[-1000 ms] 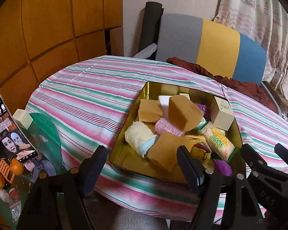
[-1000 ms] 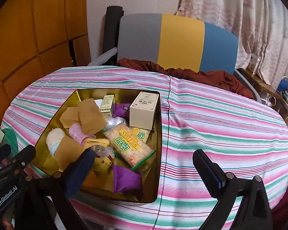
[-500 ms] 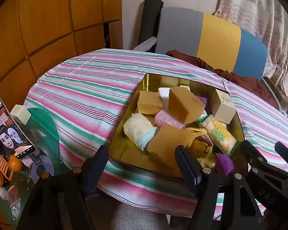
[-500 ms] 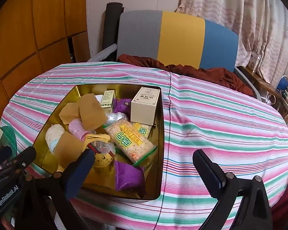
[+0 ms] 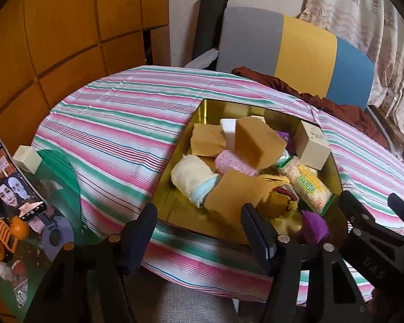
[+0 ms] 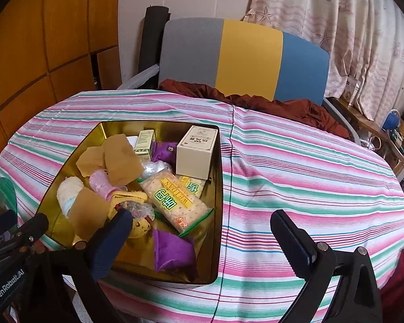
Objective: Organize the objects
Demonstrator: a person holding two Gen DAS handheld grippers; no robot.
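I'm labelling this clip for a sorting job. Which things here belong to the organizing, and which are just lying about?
Part of the job:
- gold tin
- cracker packet
- cream box
- purple pouch
- tan sponge
- rolled towel

Just lying about:
- phone beside the table
- striped chair
- brown cloth
- curtain

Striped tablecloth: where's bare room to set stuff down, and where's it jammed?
Bare: the striped tablecloth between the gold tin and the table's far right edge, and the strip left of the tin. Also free between the tin and the rust-brown cloth. Crowded: inside the tin, sponges, cracker pack, cream box and purple pouch overlap.
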